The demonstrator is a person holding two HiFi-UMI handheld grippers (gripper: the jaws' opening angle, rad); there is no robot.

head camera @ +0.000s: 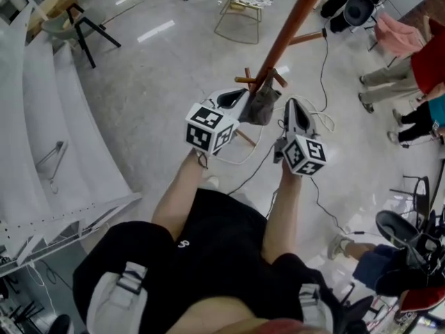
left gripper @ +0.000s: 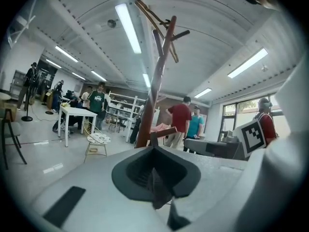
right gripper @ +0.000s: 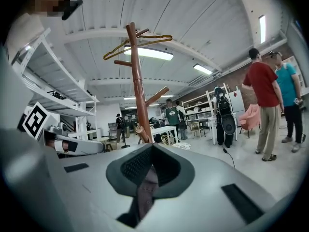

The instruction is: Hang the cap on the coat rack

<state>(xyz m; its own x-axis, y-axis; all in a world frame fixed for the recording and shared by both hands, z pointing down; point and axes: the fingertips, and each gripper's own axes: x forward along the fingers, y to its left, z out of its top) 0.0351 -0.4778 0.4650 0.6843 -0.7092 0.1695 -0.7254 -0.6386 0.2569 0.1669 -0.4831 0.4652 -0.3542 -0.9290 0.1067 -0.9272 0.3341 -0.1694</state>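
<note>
The coat rack (head camera: 290,26) and its low pegs (head camera: 245,80) block straight ahead — open floor (head camera: 153,75) lies left.

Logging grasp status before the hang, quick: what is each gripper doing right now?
Left gripper: shut on the cap, dark fabric pinched between its jaws.
Right gripper: shut on the same cap, grey fabric between its jaws.

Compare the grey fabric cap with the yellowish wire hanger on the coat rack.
The grey fabric cap is soft and crumpled; the yellowish wire hanger is a thin open outline. The cap is held low beside the pole; the hanger hangs from the top pegs. Both are at the brown wooden coat rack.
</note>
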